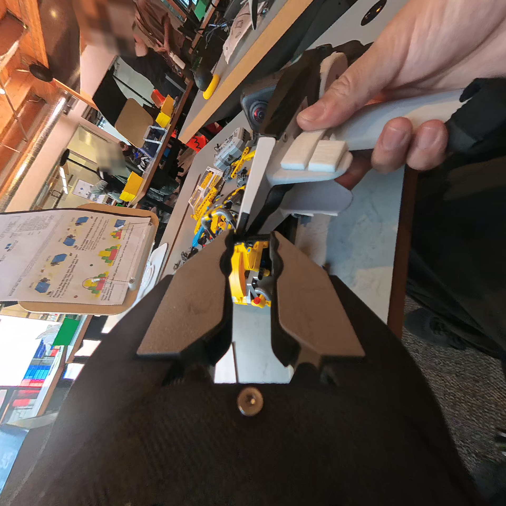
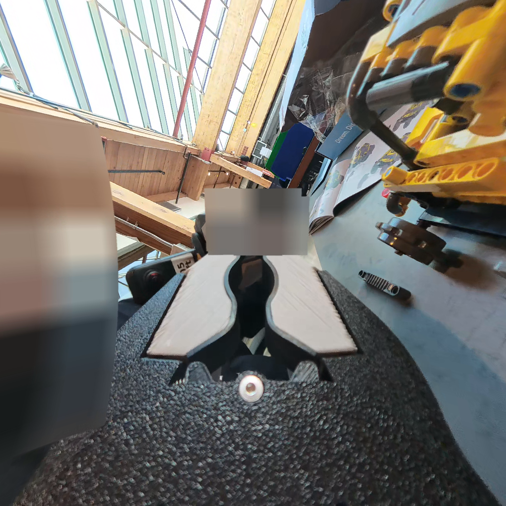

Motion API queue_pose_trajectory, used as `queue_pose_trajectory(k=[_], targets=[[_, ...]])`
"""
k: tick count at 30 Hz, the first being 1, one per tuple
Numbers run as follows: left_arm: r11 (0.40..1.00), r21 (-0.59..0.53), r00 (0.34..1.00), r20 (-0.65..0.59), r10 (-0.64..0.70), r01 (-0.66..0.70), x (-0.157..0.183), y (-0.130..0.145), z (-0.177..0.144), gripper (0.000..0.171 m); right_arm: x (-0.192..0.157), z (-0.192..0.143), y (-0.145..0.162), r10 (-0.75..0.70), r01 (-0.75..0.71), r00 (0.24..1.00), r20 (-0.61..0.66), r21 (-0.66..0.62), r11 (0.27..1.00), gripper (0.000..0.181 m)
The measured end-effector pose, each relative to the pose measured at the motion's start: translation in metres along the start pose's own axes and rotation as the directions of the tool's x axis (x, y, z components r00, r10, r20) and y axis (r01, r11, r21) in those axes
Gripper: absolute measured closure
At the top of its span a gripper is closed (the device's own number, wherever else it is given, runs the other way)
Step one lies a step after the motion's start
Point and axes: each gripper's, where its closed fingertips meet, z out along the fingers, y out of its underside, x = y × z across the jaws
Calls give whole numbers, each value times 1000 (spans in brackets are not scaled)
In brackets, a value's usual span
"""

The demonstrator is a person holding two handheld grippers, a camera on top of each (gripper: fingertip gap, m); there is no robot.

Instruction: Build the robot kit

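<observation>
Right gripper (image 2: pixel 249 262) beside yellow brick model (image 2: pixel 449 115)

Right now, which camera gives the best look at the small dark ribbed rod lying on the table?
The right wrist view: the dark ribbed rod lies sharp and unobstructed on the grey table, beside the right gripper and below the yellow brick model. In the left wrist view I cannot pick it out among the loose parts.
</observation>
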Motion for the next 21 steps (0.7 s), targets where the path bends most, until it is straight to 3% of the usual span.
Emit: queue_pose_trajectory(k=[6, 10, 13, 16, 19, 21], targets=[[998, 19, 990, -127, -57, 60, 7, -1, -3, 150, 1, 1, 10, -237, 216, 964, -118, -169, 962, 168], [1000, 21, 979, -205, -15, 19, 14, -2, -5, 150, 3, 1, 9, -333, 290, 928, -168, -236, 927, 174], [1000, 3, 978, -210, -8, 9, 11, -1, -4, 150, 2, 0, 2, -341, 306, 922, -183, -194, 932, 174], [973, -64, 958, -169, -230, 223, 0, 6, -1, 141, -9, -2, -10, -349, 339, 927, -135, -87, 937, 175], [818, -64, 785, -248, -568, 572, 7, -1, -7, 137, -28, 0, -9, -387, 386, 922, -27, -22, 922, 175], [714, -56, 656, -352, -668, 698, 16, -12, -13, 145, -35, 3, -4, -440, 440, 898, 17, -19, 898, 175]])
